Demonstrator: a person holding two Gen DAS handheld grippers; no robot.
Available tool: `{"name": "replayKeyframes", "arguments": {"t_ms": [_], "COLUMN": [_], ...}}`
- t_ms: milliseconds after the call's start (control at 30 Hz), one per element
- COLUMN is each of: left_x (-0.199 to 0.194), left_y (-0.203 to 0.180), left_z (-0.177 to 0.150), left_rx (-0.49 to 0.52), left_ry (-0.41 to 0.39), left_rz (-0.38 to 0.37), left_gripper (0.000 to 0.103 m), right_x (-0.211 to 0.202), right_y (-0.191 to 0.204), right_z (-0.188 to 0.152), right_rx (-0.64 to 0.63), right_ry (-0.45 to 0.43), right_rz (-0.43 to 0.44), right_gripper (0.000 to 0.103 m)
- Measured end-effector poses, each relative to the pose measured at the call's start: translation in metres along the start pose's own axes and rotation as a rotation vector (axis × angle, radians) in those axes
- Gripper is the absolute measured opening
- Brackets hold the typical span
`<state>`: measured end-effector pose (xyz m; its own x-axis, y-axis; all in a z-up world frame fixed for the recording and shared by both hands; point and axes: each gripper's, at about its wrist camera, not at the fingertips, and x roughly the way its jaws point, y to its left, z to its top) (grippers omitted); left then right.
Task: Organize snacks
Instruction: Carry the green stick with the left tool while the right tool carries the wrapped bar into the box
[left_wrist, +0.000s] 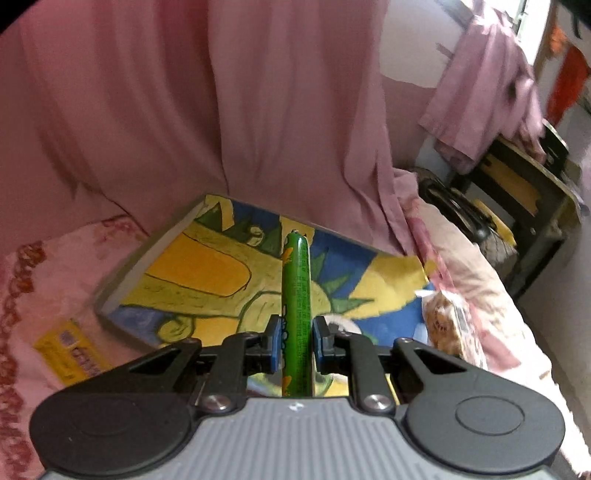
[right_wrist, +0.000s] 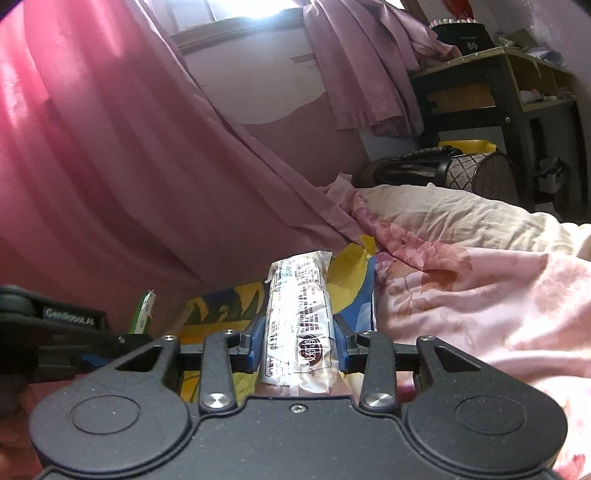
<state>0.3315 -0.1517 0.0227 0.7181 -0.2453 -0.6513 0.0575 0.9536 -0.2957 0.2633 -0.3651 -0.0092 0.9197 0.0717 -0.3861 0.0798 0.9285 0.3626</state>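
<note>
Left gripper (left_wrist: 295, 341) clamped tight on green sausage stick (left_wrist: 296, 295); right gripper (right_wrist: 298, 341) squeezing clear-wrapped snack pack (right_wrist: 299, 314), above cartoon-print box (left_wrist: 207, 273).

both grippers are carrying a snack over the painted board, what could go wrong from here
1. The green sausage stick is pinched low down by the left gripper; most of its length stands free, so it may pivot or slip.
2. The clear-wrapped snack pack in the right gripper has slick film that could slide out.
3. The two grippers are close together and might bump.

Pink curtain (left_wrist: 184, 110) behind; floral bedding (right_wrist: 480, 280); dark shelf unit (right_wrist: 517, 85).
</note>
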Motion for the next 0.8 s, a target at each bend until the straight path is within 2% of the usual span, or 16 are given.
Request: {"name": "replayKeyframes", "arguments": {"t_ms": [133,267,433,600,800], "left_x": [0.034,0.062,0.088,0.103,0.109], "left_y": [-0.003,-0.010,-0.016,-0.014,-0.012], "left_z": [0.010,0.014,0.012,0.002,-0.006], "left_rx": [-0.031,-0.001,0.042,0.042,0.026], "left_ry": [0.009,0.026,0.075,0.138,0.154], "left_rz": [-0.002,0.001,-0.005,0.003,0.007], "left_gripper": [0.019,0.019,0.019,0.019,0.019], "right_x": [0.021,0.040,0.061,0.071,0.075], "right_y": [-0.004,-0.003,-0.001,0.002,-0.001], "right_z": [0.002,0.001,-0.007,-0.016,-0.020], "right_rx": [-0.007,-0.044,-0.086,-0.124,-0.128], "right_ry": [-0.004,0.007,0.063,0.114,0.135], "right_rz": [0.000,0.007,0.000,-0.019,-0.041], "right_gripper": [0.039,0.039,0.039,0.039,0.040]}}
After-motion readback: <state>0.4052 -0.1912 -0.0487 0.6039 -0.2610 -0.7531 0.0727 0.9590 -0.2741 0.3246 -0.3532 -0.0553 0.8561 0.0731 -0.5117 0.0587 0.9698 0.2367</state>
